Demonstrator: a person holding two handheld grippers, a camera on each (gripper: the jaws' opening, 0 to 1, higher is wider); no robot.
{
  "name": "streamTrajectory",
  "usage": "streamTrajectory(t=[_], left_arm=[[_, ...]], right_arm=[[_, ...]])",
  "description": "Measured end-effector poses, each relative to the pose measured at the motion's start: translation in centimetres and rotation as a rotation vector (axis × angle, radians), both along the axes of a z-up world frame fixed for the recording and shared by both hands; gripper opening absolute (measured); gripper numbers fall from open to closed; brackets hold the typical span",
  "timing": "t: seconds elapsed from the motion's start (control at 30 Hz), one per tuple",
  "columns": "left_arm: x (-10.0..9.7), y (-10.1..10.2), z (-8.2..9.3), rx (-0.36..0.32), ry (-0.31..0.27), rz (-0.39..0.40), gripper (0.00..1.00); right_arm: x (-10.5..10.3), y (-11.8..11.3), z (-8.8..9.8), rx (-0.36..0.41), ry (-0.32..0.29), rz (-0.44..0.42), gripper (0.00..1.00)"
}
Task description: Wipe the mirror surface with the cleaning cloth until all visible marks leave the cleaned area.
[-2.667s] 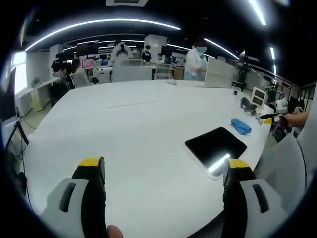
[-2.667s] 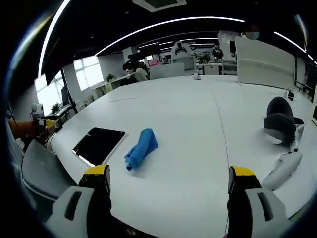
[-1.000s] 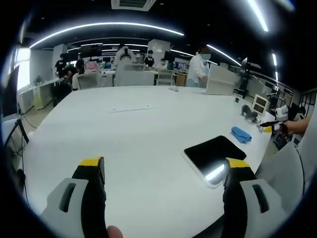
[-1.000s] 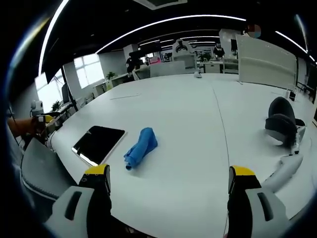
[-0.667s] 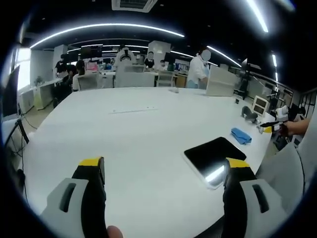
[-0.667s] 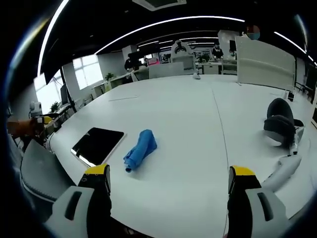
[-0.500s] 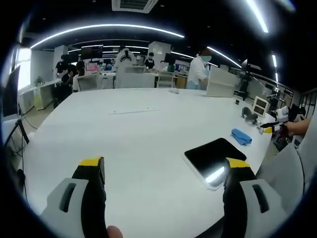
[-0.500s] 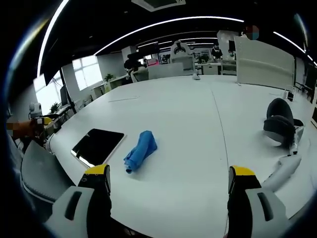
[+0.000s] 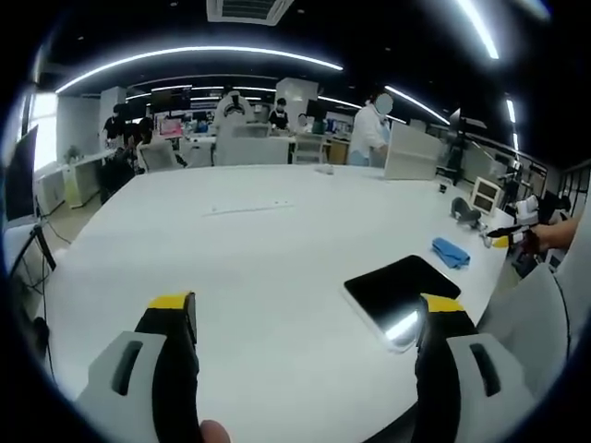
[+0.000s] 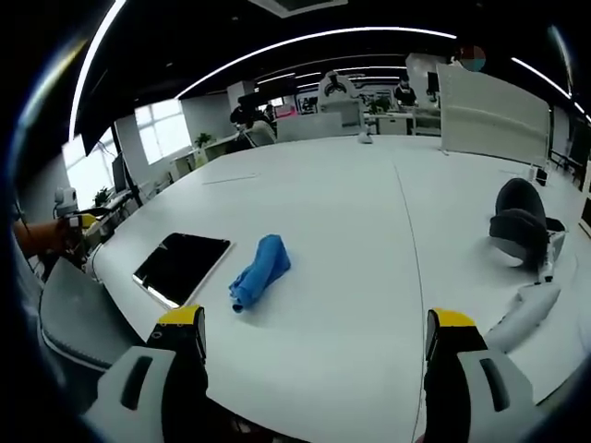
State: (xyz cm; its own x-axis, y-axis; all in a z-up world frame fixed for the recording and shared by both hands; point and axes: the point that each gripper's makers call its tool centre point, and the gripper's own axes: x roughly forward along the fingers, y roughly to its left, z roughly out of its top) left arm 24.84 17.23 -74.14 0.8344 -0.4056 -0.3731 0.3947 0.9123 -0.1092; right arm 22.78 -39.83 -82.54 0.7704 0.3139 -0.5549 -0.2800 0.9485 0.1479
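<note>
We see the left gripper (image 9: 300, 318) with two jaws: grey-white moulded shells, each with a dark oblong slot, black inner faces, yellow caps at the tips. Right gripper (image 10: 312, 332) has the same build and colours. A fingertip (image 9: 213, 431) shows at bottom centre of the left gripper view.
</note>
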Motion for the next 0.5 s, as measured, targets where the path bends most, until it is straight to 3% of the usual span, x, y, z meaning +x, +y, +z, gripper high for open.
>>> streamTrajectory(t=[0.5], left_arm=[[0.19,-0.64,0.16,-0.004,0.004,-0.009,0.99]], right_arm=[[0.26,-0.41,0.03,0.003,-0.004,0.003,0.98]])
